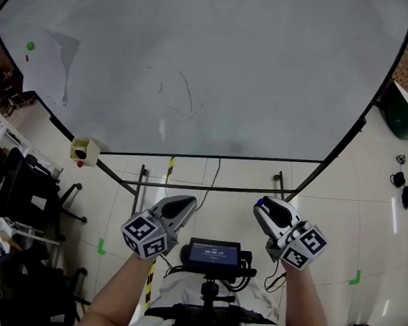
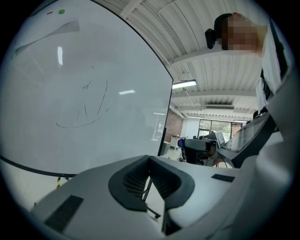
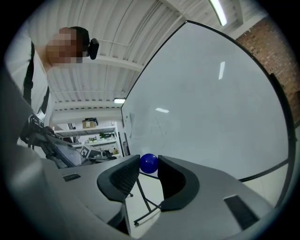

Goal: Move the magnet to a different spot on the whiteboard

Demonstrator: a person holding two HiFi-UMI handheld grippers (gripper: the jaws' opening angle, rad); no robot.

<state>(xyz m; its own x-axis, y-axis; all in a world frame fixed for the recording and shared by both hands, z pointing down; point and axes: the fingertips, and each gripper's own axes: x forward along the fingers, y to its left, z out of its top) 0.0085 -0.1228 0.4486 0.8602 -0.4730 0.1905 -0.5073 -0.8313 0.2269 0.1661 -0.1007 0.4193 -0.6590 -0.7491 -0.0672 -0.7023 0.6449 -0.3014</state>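
Magnet [image 3: 149, 163]: small glossy blue ball, pinched between tips of right gripper [image 3: 148, 161], held away from whiteboard [image 1: 197, 68]. Left gripper [image 2: 149, 158] pressed together, empty. Magnet sides hidden by pads.

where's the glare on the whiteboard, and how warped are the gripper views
Head view: a soft glare streak low on the whiteboard, whose edges look bowed. Left gripper view: ceiling-light reflections on the board, strong fisheye curve, dark corners. Right gripper view: same warp, one reflected light streak; the blue magnet between the jaws looks sharp.
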